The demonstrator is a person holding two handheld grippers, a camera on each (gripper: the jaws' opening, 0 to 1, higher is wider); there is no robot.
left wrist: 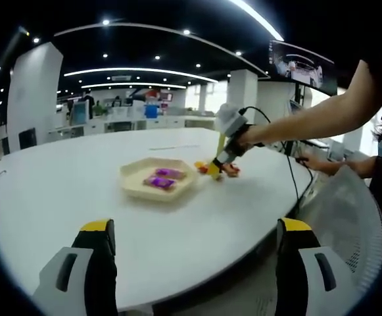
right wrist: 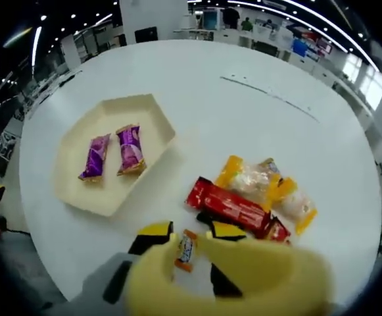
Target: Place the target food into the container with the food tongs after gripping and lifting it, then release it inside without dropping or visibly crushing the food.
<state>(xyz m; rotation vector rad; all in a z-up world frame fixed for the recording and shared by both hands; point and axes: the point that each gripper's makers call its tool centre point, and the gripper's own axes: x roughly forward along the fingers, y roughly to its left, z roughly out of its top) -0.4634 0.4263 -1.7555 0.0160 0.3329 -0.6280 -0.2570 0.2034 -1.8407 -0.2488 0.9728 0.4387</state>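
Currently: tongs over snacks, tray to the left.
Small candy sits between the tips, seemingly pinched; red bar lies just beyond, long axis diagonal. Right gripper is nearer.

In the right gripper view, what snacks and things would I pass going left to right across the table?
Cream tray → darker purple wrapper → lighter purple wrapper → red snack bar → clear packet with orange ends.

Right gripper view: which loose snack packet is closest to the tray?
The red packet: its left end lies nearest the cream tray. The two yellow-ended packets sit beyond it, farther from the tray.
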